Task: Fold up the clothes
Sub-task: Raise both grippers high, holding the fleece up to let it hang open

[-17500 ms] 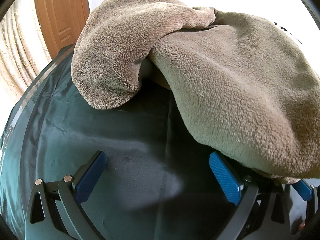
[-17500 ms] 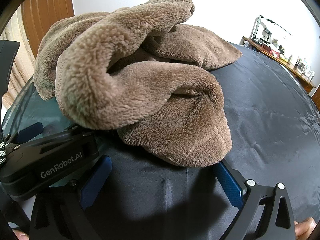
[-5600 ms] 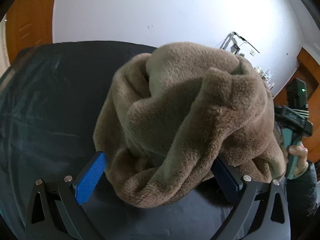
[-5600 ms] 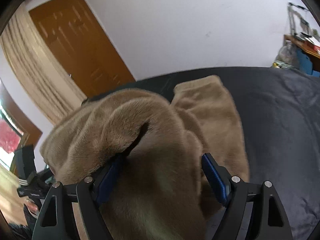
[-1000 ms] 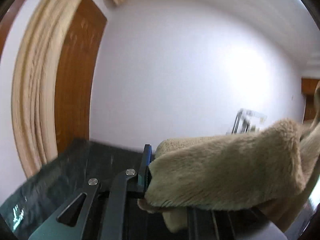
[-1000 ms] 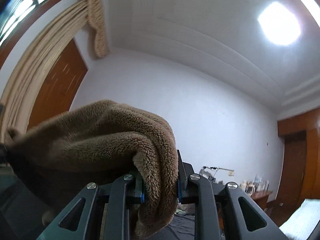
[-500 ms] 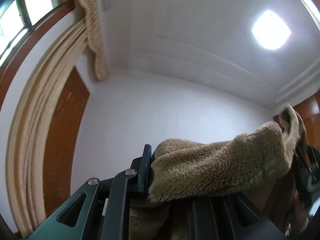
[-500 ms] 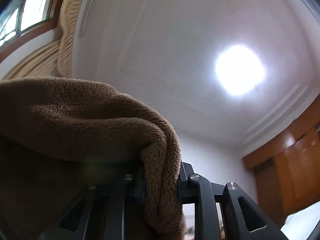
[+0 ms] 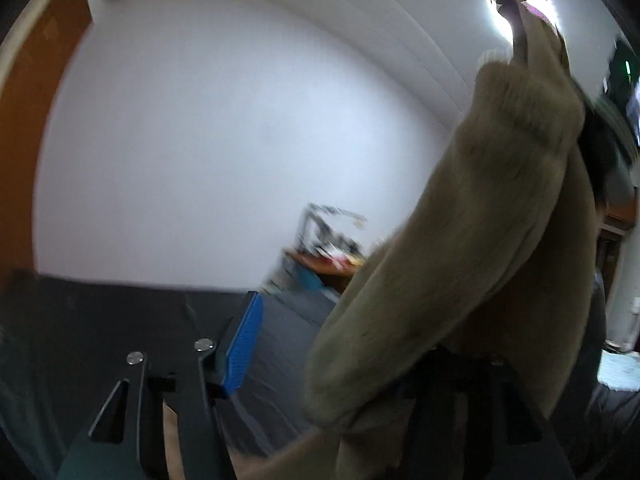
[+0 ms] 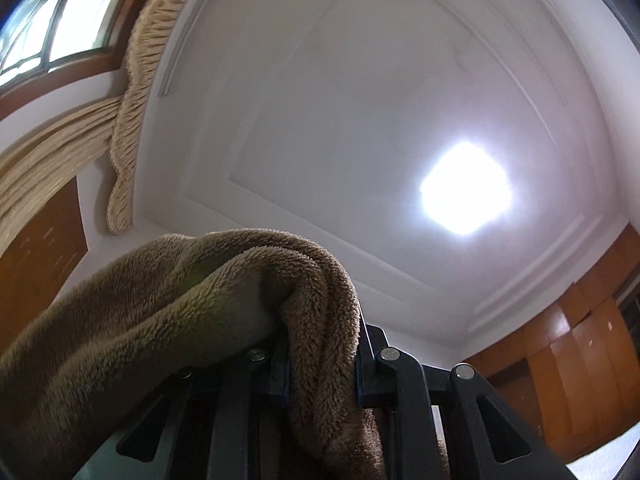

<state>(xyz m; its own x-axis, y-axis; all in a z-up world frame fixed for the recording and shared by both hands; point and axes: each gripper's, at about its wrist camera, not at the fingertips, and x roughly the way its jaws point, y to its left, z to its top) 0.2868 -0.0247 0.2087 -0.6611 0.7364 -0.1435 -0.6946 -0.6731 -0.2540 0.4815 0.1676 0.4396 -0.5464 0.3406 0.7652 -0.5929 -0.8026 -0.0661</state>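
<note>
Overhead, the right claw (image 10: 322, 364) pinches the brown fleece garment (image 10: 192, 320), which hangs down beside the left claw (image 9: 336, 344), whose jaws are opening off it. One-point hold: the fleece could swing, bunch, or slip onto the dark bed (image 9: 100, 312).

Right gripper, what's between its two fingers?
A fold of the brown fleece garment, pinched in the right gripper; the right wrist view shows it.

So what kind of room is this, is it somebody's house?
Probably a room in a home, maybe a bedroom. There are pleated beige curtains by a window, wooden cupboard doors, and a wide surface under a dark sheet, likely a bed.
</note>
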